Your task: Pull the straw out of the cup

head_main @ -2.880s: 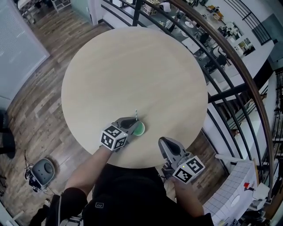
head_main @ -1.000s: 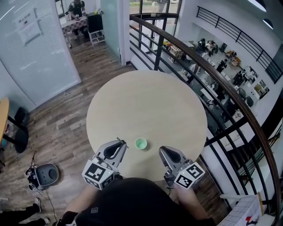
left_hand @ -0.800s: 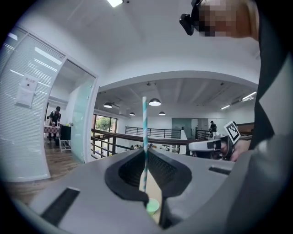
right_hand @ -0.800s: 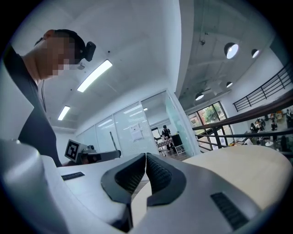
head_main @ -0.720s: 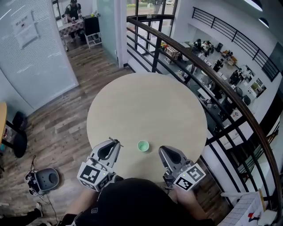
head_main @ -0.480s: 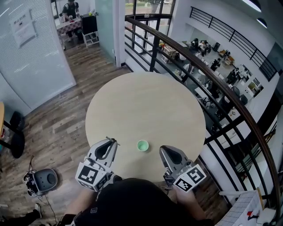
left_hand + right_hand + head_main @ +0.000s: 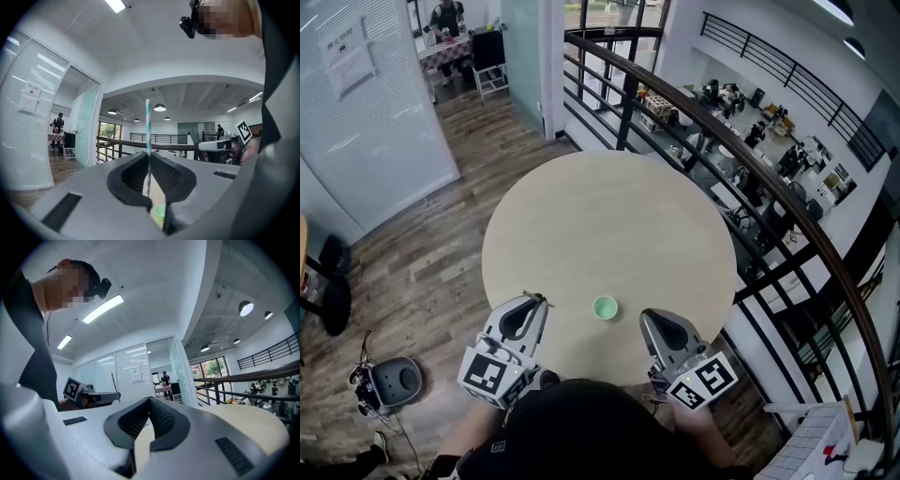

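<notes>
My left gripper clamped shut on the striped straw, straw upright between its jaws, green cup just right of it on the round table, my right gripper closed and empty beyond the cup.
</notes>
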Tool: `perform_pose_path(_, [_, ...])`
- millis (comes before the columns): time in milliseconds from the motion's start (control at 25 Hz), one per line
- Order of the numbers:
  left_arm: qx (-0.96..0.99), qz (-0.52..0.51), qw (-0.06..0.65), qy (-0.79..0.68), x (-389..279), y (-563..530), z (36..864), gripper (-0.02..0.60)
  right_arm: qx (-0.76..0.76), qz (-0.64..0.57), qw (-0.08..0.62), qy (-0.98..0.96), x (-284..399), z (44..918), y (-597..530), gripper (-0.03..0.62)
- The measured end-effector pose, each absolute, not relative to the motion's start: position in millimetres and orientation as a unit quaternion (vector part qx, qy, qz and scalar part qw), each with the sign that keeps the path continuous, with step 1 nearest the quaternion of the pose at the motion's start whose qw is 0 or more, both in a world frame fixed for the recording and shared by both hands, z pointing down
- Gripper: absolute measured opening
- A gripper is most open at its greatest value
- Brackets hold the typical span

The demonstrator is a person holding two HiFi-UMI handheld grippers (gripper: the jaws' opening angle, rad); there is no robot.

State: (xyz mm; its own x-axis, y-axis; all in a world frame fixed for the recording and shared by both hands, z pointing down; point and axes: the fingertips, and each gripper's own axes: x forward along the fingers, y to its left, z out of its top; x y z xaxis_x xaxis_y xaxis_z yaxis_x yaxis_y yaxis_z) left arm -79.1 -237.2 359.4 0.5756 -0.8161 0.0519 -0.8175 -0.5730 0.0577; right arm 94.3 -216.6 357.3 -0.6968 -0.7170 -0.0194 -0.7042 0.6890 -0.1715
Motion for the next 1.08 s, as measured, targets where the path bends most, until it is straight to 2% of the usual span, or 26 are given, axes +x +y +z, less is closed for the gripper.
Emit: perform_pose_path(1080, [0.89,0.008,0.039,-0.453,-71.2,-235.6,356.4,0.026,-0.387,-0.073,0.045,0.918,99.7,358.7,-216.0,0.021])
